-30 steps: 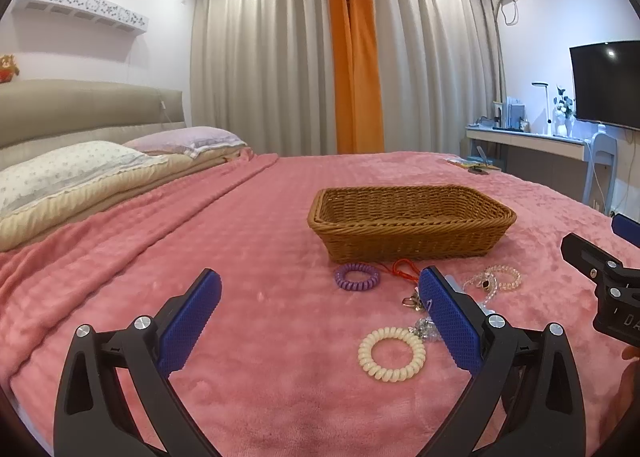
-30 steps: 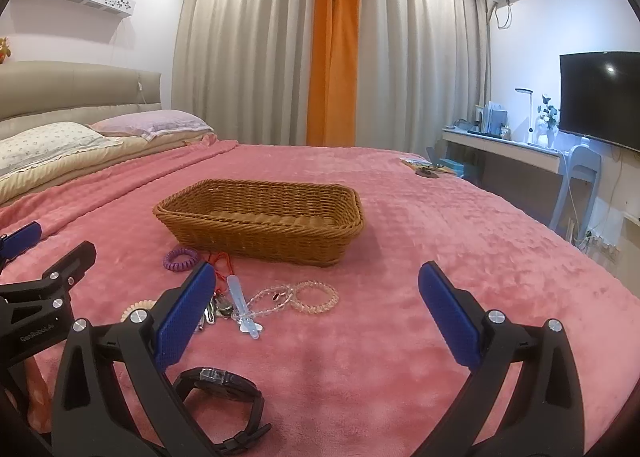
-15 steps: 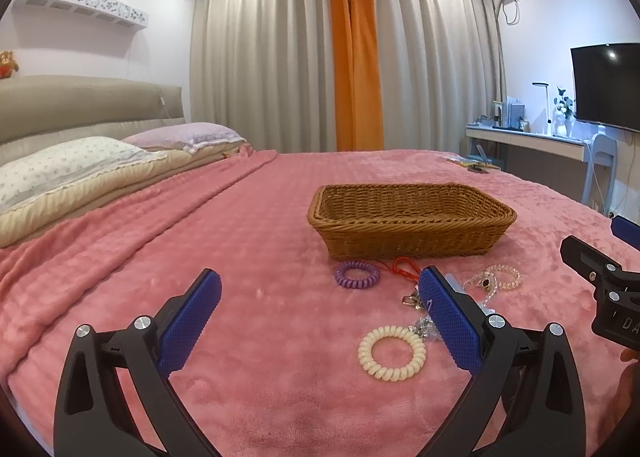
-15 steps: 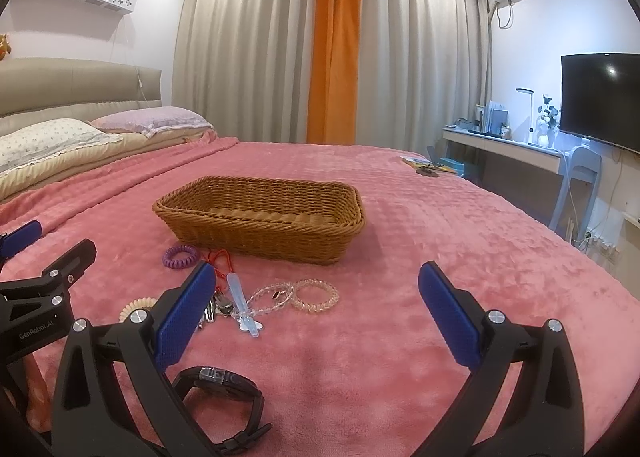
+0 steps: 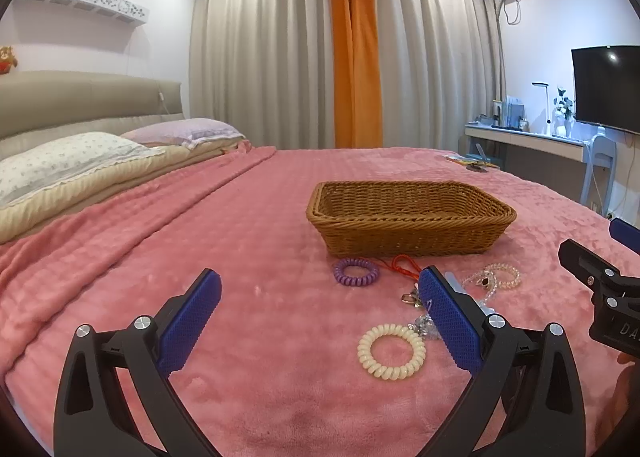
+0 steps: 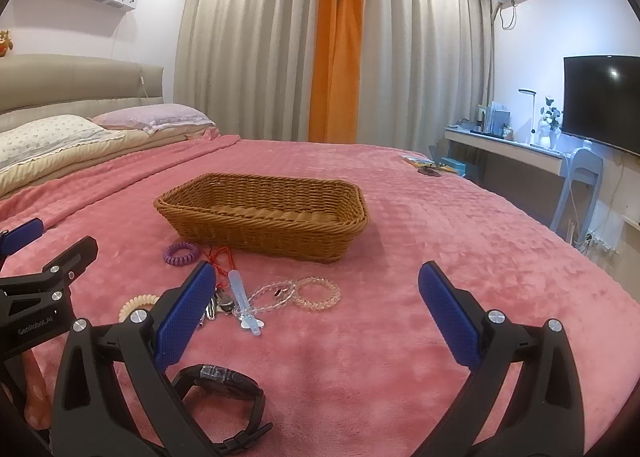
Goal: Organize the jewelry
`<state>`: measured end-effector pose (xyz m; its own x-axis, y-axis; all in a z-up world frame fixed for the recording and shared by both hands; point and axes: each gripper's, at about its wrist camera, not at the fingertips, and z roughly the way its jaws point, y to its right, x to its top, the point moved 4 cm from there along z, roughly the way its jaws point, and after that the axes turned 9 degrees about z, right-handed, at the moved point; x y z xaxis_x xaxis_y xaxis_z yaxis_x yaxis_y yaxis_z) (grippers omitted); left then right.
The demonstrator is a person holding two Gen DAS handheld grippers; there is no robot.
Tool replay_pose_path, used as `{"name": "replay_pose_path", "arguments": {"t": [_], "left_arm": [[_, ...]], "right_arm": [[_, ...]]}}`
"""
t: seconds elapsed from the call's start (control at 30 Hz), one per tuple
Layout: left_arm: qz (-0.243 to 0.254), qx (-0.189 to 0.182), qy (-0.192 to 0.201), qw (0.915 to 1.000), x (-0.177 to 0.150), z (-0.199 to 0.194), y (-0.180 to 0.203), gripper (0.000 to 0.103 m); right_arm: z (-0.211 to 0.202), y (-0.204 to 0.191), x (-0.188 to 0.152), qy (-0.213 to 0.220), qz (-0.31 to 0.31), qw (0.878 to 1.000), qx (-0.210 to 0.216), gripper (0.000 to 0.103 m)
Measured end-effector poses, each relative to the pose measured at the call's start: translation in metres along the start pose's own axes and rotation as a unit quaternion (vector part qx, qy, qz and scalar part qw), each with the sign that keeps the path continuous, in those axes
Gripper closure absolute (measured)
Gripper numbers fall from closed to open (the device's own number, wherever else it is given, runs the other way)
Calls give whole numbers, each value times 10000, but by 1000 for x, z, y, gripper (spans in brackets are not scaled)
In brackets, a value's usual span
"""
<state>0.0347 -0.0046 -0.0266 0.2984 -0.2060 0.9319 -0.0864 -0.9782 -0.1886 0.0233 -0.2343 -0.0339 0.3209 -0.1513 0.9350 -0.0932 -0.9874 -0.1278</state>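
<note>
A wide bed under a pink plush blanket carries everything. Mid-bed sits a rectangular brown wicker basket; nothing shows inside it. Both left tongs and right tongs hover low, released and holding nothing. Near the right tongs lies a black wristwatch. In front of the basket lie a cream coil bracelet, a purple coil hair tie, clear beaded bracelets and a red cord.

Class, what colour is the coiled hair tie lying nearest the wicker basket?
Purple coiled hair tie, clearest in the left wrist view.
</note>
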Motion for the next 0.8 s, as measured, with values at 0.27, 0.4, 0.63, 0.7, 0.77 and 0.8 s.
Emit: {"name": "replay_pose_path", "arguments": {"t": [0.27,0.4,0.63,0.7,0.77,0.8], "left_arm": [[-13,-13,-2,10000,-1,1,0,7],[-1,-5,8,10000,-2,1,2,7],[-19,-28,-26,10000,-2,2,1,7],[-20,-29,-27,10000,-2,2,1,7],[-20,-36,-32,10000,-3,2,1,7],[-27,-44,-33,10000,-3,2,1,7]], "right_arm": [[1,2,-1,-19,-1,10000,8,6],[1,1,-1,-17,-2,10000,15,6],[2,1,-1,-26,-29,10000,18,6],[3,1,-2,-34,-48,10000,15,6],[3,0,-3,-41,-53,10000,15,6],[3,1,-3,-43,-55,10000,14,6]]}}
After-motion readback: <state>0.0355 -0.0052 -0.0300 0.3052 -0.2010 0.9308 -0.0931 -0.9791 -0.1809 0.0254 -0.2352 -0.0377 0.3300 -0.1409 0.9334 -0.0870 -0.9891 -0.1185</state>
